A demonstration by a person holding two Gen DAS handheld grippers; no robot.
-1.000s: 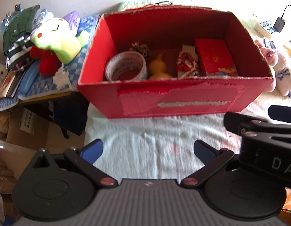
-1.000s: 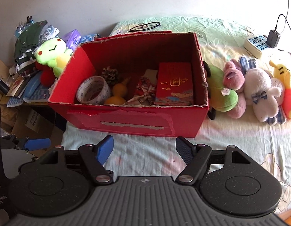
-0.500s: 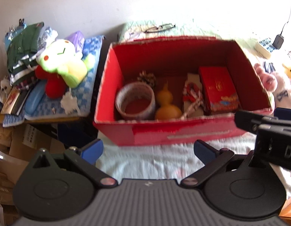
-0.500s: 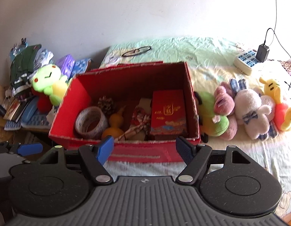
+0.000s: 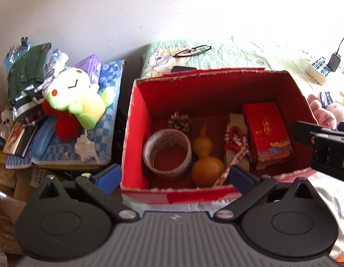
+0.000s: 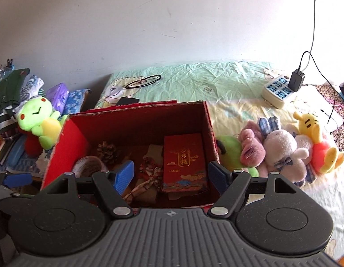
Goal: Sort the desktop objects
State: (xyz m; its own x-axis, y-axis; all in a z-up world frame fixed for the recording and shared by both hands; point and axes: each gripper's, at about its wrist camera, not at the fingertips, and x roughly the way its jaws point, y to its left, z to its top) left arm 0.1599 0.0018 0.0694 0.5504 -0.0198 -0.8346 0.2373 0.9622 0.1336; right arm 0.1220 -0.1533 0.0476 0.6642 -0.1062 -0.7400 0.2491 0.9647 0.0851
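Observation:
A red cardboard box stands open on the bed. Inside lie a tape roll, a pine cone, an orange gourd, a red-and-white knotted cord and a small red gift box. My left gripper hangs open above the box's near wall, with nothing between its fingers. My right gripper is also open and empty, above the box's near right part. Its black body shows at the right of the left wrist view.
A green frog plush lies on a cluttered side table left of the box. Several plush toys sit right of the box. Glasses and a power strip with a charger lie farther back on the bedsheet.
Both grippers have risen and tilted down, so the box sits lower in view and its contents show from above. Both stay open and empty.

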